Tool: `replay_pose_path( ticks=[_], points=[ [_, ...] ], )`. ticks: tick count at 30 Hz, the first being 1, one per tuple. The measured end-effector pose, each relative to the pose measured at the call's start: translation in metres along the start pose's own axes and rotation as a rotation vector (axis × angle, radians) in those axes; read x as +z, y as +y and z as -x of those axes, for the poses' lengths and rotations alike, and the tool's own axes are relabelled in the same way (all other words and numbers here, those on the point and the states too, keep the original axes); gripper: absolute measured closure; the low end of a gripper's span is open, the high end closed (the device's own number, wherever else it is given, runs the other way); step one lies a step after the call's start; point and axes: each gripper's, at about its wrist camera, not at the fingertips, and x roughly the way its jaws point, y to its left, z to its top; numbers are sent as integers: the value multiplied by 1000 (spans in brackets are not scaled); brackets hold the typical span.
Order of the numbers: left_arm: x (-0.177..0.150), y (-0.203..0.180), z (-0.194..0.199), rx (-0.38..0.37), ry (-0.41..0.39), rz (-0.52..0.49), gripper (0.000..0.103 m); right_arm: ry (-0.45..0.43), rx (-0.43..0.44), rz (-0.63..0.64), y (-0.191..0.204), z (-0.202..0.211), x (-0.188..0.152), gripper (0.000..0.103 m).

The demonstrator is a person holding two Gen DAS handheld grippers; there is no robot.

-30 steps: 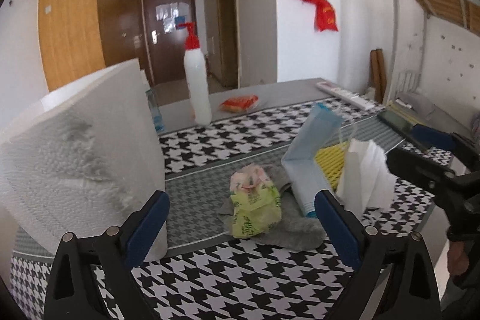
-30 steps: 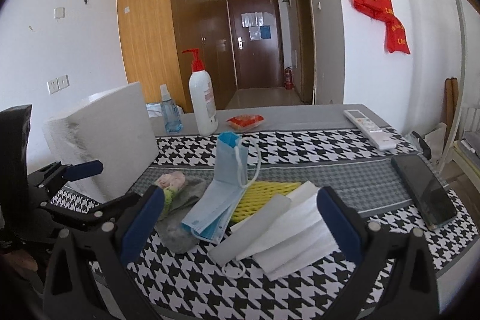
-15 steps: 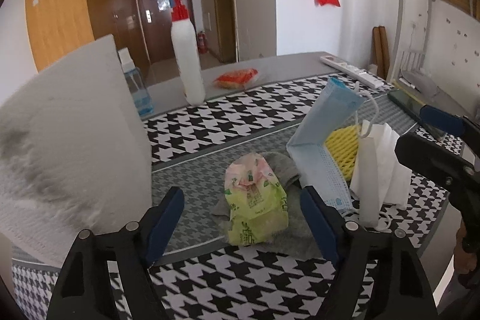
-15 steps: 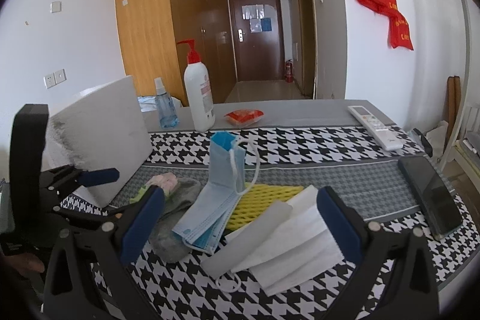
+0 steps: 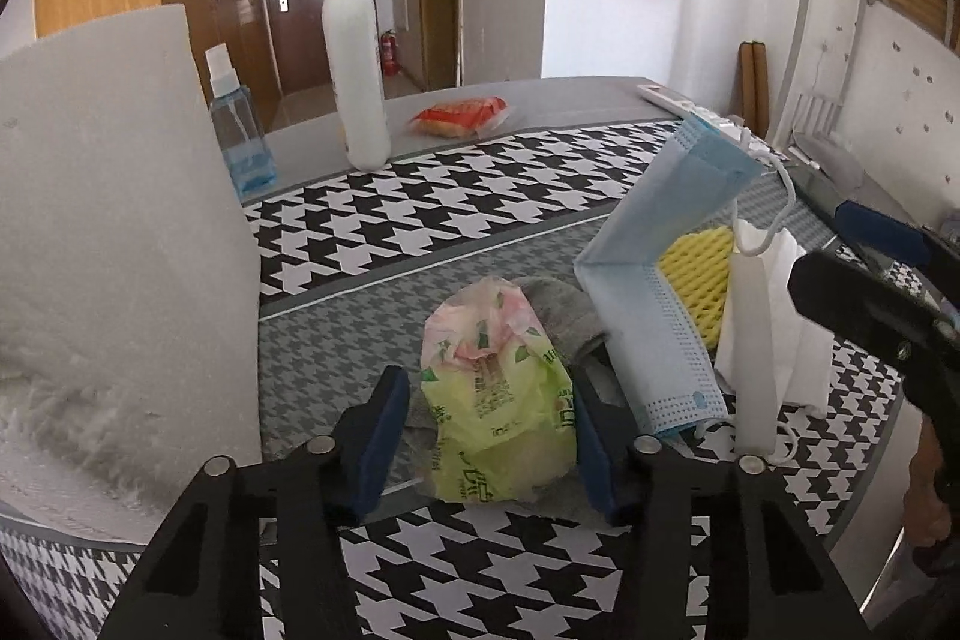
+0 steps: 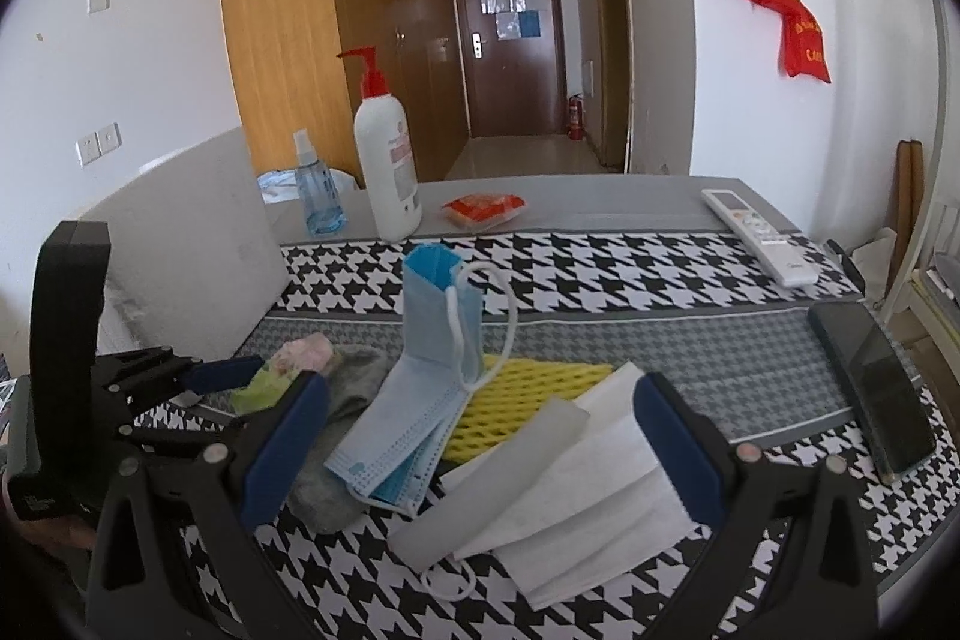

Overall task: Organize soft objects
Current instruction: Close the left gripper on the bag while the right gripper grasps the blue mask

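Note:
A green and pink tissue pack lies on a grey cloth on the houndstooth table. My left gripper has its blue pads on either side of the pack, closing on it; the right pad touches it, the left pad stands a little off. The pack also shows in the right wrist view. A blue face mask stands folded beside a yellow foam net and white masks. My right gripper is open and empty, hovering above the masks.
A large white foam block stands at the left. A pump bottle, a spray bottle, an orange packet, a remote and a phone sit on the table.
My left gripper has moved forward and down to the tissue pack and its jaws have narrowed around it. The right gripper has barely moved.

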Motion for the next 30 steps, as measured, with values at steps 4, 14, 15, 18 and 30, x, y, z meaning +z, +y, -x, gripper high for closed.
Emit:
replay_pose_path(
  ticks=[4, 14, 15, 18, 30],
  points=[
    [0, 1, -2, -29, 11, 6, 57, 19, 21, -14, -3, -6, 1, 0],
    [-1, 8, -1, -63, 3, 38, 68, 37, 38, 40, 10, -18, 11, 3],
    [-1, 8, 0, -64, -1, 39, 69, 39, 40, 43, 9, -20, 12, 4],
    [-1, 9, 3, -66, -14, 37, 69, 56, 61, 60, 12, -26, 17, 12],
    [-5, 11, 13, -93, -71, 54, 71, 108, 101, 89, 17, -46, 27, 21]
  ],
)
